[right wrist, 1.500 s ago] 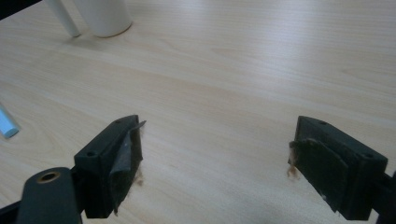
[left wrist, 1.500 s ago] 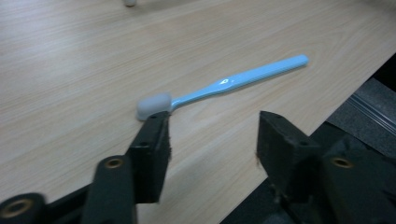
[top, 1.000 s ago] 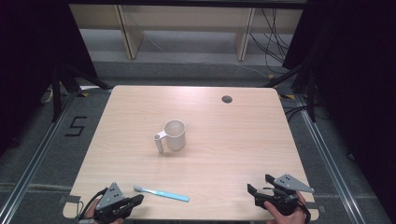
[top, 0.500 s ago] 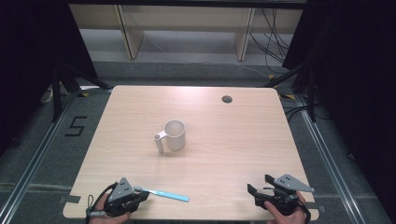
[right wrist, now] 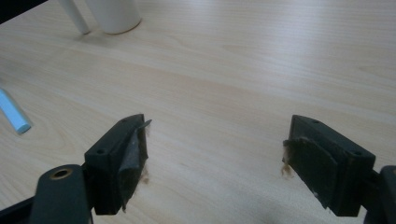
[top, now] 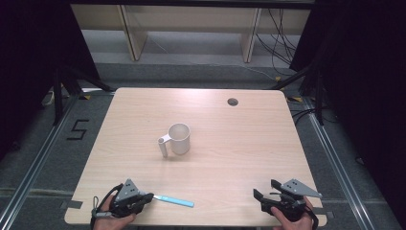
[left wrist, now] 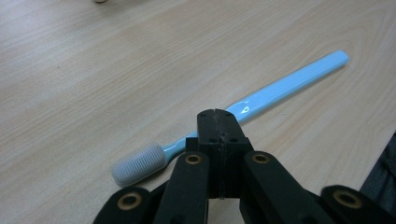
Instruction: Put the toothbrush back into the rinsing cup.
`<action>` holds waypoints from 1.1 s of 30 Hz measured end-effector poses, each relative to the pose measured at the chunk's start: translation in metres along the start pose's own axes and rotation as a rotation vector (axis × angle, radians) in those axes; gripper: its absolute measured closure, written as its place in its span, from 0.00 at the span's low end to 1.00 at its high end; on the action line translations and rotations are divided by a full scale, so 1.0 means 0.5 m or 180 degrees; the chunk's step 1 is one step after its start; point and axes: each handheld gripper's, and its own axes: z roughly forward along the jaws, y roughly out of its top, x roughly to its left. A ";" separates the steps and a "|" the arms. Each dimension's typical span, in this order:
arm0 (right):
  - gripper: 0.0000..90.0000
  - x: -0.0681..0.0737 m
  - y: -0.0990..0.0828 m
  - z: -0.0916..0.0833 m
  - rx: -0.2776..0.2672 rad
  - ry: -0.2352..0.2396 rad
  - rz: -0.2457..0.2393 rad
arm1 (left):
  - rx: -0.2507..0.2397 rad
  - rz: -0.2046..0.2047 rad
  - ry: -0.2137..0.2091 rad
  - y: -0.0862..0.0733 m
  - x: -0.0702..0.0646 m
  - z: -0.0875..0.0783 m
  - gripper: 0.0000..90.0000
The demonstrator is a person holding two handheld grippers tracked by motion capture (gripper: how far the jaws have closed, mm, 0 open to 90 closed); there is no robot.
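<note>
A light blue toothbrush [top: 174, 200] with a white bristle head lies flat near the table's front edge, head to the left. My left gripper [top: 149, 196] is shut, jaws pressed together with nothing between them. In the left gripper view its tips [left wrist: 217, 119] sit over the toothbrush [left wrist: 289, 86] neck, just beside the head; I cannot tell whether they touch it. A white mug [top: 179, 139] stands upright mid-table, handle toward the front left. My right gripper [top: 265, 189] rests at the front right, open and empty [right wrist: 215, 144], with the mug [right wrist: 114, 14] far ahead of it.
The wooden table [top: 239, 143] has a round cable hole [top: 232, 101] at the back right. Pale shelving [top: 191, 28] stands beyond the far edge, with cables on the floor at the right. Dark stands flank the table on both sides.
My left gripper has moved right along the front edge, from left of the toothbrush to over its head end. The toothbrush, mug and right gripper have not moved.
</note>
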 end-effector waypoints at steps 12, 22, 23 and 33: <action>0.25 -0.004 -0.002 -0.003 0.0008 -0.0002 0.0020 | 0.0059 0.0144 0.0113 0.021 0.008 0.023 0.99; 0.25 -0.006 -0.005 -0.004 0.0011 -0.0010 0.0030 | 0.0007 0.0113 0.0059 0.028 -0.001 0.017 0.99; 0.25 -0.007 -0.004 -0.005 -0.0005 -0.0019 0.0004 | 0.0081 0.0144 0.0022 0.024 -0.002 0.016 0.99; 0.25 -0.007 -0.005 -0.006 -0.0008 -0.0008 0.0005 | 0.0110 0.0116 0.0045 0.027 0.002 0.023 0.99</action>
